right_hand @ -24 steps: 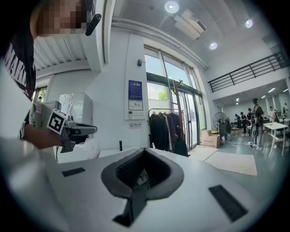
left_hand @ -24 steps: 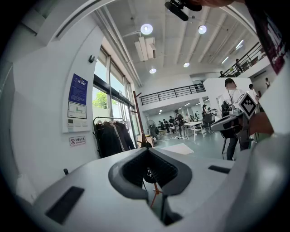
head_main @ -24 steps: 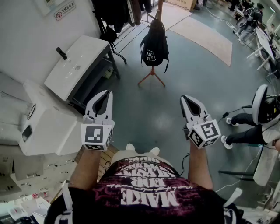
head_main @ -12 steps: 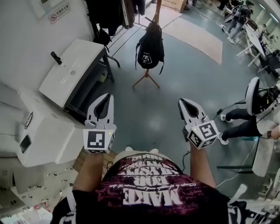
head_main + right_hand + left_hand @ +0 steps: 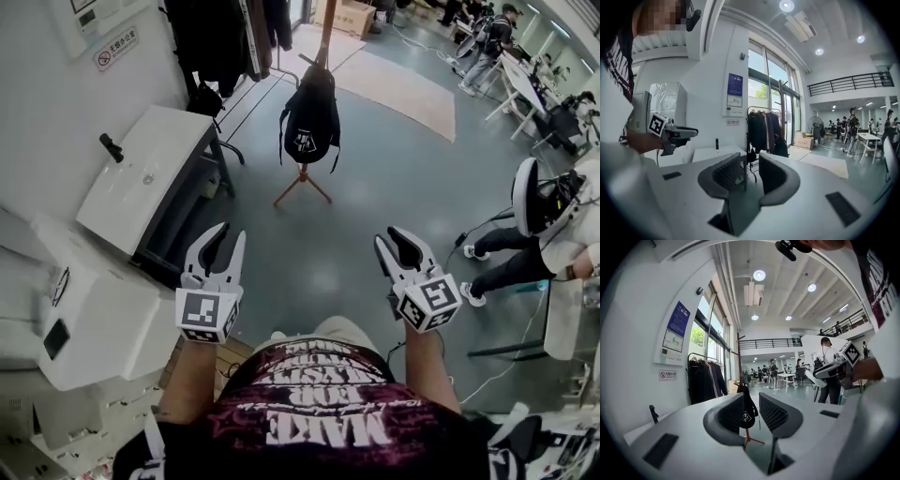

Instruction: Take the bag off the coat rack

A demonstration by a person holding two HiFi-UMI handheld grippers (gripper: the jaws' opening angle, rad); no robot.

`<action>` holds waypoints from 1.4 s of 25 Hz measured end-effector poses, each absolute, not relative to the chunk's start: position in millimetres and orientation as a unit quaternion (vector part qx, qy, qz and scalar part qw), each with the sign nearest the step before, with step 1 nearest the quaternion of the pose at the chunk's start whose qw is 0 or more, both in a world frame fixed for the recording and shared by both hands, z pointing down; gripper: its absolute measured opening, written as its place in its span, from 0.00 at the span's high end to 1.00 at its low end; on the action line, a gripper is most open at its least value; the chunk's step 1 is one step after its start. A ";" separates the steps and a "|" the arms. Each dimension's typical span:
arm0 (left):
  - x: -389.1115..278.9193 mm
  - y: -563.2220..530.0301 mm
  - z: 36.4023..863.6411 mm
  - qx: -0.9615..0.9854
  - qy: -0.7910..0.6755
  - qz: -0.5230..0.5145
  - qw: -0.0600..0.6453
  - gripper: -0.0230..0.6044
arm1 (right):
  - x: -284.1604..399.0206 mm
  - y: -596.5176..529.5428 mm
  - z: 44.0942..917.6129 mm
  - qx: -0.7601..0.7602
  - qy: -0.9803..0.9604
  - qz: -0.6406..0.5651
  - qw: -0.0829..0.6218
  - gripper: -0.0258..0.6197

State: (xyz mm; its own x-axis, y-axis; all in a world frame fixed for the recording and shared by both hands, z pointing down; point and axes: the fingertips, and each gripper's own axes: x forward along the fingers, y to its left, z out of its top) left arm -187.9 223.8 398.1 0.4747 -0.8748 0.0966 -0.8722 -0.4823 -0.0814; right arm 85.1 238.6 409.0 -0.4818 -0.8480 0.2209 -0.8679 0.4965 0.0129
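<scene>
Grey open floor, busy room. Left gripper and right gripper: jaws have just been opening, now well apart, nothing between them. Both sit near the body, well short of the bag, which hangs far ahead on the coat rack. Risks, my read: tugging the bag sideways instead of lifting it clear could tip the three-legged rack. White cabinet on the left crowds the approach.
</scene>
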 end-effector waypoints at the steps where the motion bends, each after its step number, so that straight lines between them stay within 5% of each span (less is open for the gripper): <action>1: -188.4 222.3 399.6 -0.860 0.507 -0.059 0.006 0.82 | 85.2 240.2 411.6 0.500 -0.858 0.054 0.103 0.76; 10: -187.1 192.3 403.1 -0.863 0.504 -0.042 -0.003 0.78 | 95.5 221.3 434.4 0.498 -0.855 0.081 0.122 0.68; 35: -124.9 46.8 400.3 -0.841 0.538 -0.064 -0.004 0.78 | 120.3 40.3 436.1 0.428 -0.893 0.080 0.116 0.68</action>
